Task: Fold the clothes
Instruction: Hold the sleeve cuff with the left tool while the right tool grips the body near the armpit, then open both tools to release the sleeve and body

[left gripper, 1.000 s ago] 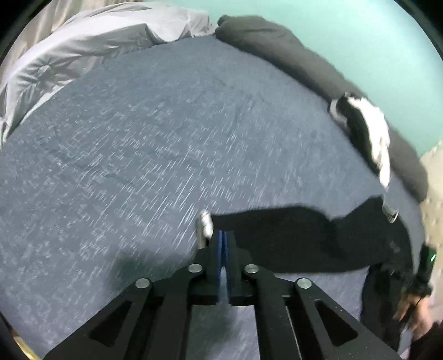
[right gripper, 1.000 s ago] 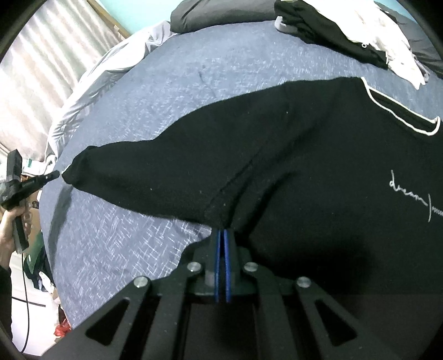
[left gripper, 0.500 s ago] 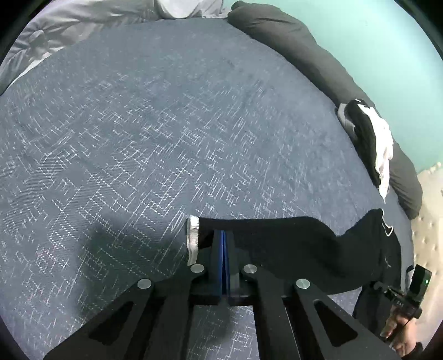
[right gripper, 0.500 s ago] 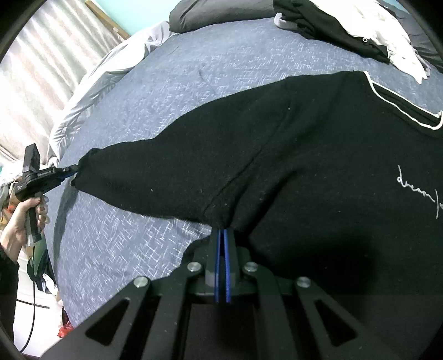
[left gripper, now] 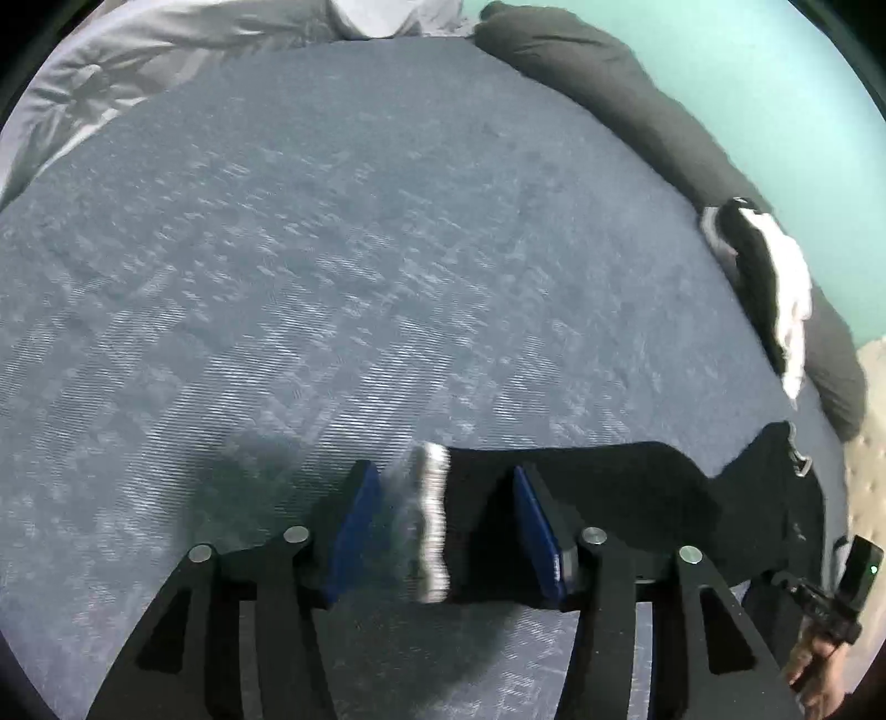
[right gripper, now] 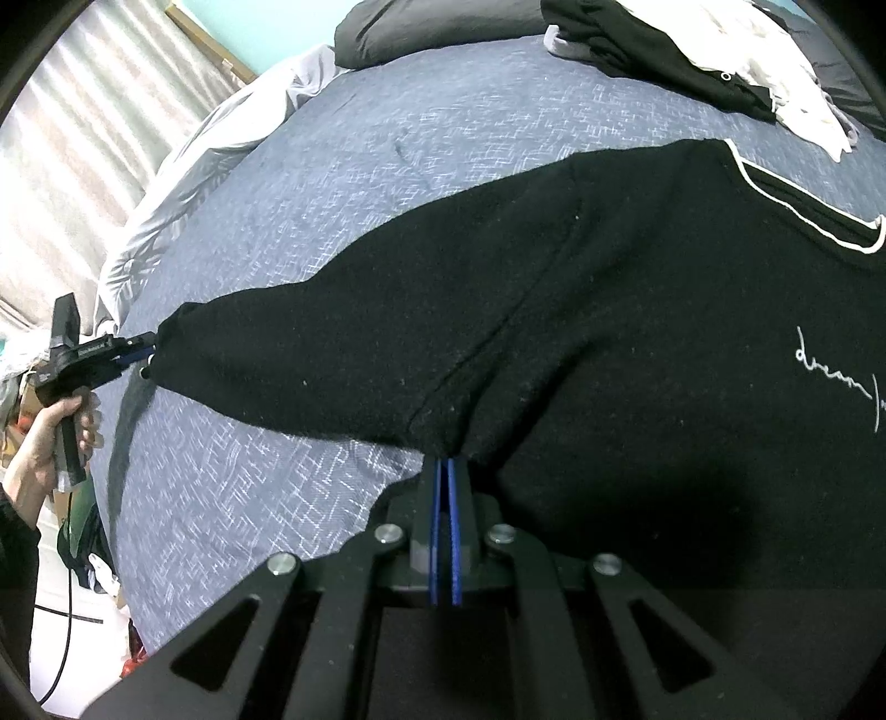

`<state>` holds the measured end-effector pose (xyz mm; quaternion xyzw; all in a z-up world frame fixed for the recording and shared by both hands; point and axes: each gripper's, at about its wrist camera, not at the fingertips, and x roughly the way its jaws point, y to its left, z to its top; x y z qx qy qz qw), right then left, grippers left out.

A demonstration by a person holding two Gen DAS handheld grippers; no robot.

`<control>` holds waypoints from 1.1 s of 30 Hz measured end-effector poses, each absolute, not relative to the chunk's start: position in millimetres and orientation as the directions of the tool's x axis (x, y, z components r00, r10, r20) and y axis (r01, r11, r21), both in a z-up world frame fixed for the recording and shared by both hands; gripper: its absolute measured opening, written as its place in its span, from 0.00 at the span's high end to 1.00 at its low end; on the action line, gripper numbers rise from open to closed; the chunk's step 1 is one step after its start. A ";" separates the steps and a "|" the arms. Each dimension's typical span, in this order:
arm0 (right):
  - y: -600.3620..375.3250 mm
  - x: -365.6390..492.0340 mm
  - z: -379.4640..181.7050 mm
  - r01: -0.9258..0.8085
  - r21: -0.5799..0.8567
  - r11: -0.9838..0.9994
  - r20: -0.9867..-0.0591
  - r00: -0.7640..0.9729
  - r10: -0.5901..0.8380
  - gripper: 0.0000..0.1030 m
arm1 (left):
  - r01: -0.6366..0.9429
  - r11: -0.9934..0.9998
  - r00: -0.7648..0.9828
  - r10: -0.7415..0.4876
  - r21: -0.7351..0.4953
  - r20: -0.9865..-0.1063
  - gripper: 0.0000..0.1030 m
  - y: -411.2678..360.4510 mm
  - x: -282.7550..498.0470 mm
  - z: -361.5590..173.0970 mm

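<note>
Since the frame half a second back, the left claw [left gripper: 443,520] has just been opening: its blue pads [left gripper: 354,526], then pressed together on the sleeve's cuff [left gripper: 432,526], now stand well apart with the cuff lying loose between them, touching neither. From the left wrist, the black sleeve [left gripper: 598,487] runs rightward from the cuff across the blue patterned bed [left gripper: 332,249] toward the rest of the sweater at the right edge. The cuff's pale lining shows but is blurred, so it may be turned back slightly. A long dark pillow [left gripper: 637,111] lies along the far edge of the bed, with a black-and-white pile of clothes [left gripper: 775,277] against it and a grey duvet [left gripper: 138,72] bunched at the top left. At the lower right, a hand holds the other tool.

From the right wrist, the right claw [right gripper: 446,482] is closed tight on a pinch of the black sweater [right gripper: 637,332] at the underarm seam, where the sleeve meets the body. The sweater lies spread flat on the bed [right gripper: 332,166], front up, with a white-trimmed collar [right gripper: 803,221] and white script on the chest. Its sleeve reaches out to the left, where the person's left hand [right gripper: 50,437] holds the left claw at the cuff end. The pile of clothes [right gripper: 692,50] sits at the top right.
</note>
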<state>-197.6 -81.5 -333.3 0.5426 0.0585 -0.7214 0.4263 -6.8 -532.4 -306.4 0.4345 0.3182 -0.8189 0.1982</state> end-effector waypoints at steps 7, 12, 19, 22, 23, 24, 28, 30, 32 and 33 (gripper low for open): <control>-80.4 -198.2 -334.9 0.680 0.378 -0.628 -0.834 -0.044 -0.550 0.98 | 0.559 -0.752 -0.572 -0.044 -0.350 -0.819 0.77 -523.1 -15.2 -312.3; -80.3 -197.4 -334.5 0.681 0.376 -0.629 -0.834 -0.047 -0.549 0.98 | 0.537 -0.777 -0.579 -0.055 -0.330 -0.814 0.91 -516.5 -15.2 -300.8; -85.7 -198.0 -323.4 0.685 0.391 -0.614 -0.815 -0.053 -0.577 0.98 | 0.552 -0.764 -0.634 -0.127 -0.333 -0.763 0.92 -531.5 14.8 -244.1; -95.4 -197.3 -322.1 0.680 0.418 -0.603 -0.803 -0.033 -0.594 0.98 | 0.570 -0.765 -0.594 -0.130 -0.301 -0.794 0.91 -536.0 15.4 -242.3; -99.1 -197.1 -322.7 0.677 0.428 -0.599 -0.800 -0.025 -0.599 0.98 | 0.578 -0.759 -0.584 -0.129 -0.299 -0.801 0.91 -537.7 15.1 -247.1; -102.9 -197.0 -323.3 0.673 0.438 -0.595 -0.797 -0.016 -0.604 0.98 | 0.587 -0.752 -0.575 -0.128 -0.299 -0.808 0.91 -539.3 14.7 -252.6; -110.6 -196.8 -331.3 0.652 0.457 -0.605 -0.803 0.010 -0.596 0.94 | 0.616 -0.736 -0.534 -0.126 -0.282 -0.836 0.91 -544.9 5.3 -276.0; -104.2 -197.0 -327.8 0.646 0.472 -0.600 -0.791 0.011 -0.611 0.87 | 0.622 -0.735 -0.518 -0.128 -0.270 -0.846 0.91 -544.8 0.7 -286.9; -94.6 -196.7 -322.0 0.648 0.480 -0.592 -0.779 0.005 -0.626 0.67 | 0.629 -0.729 -0.518 -0.133 -0.271 -0.845 0.91 -547.4 -2.6 -291.9; -87.2 -196.7 -319.0 0.647 0.487 -0.587 -0.771 0.002 -0.637 0.62 | 0.632 -0.725 -0.518 -0.135 -0.272 -0.845 0.91 -548.8 -4.3 -294.3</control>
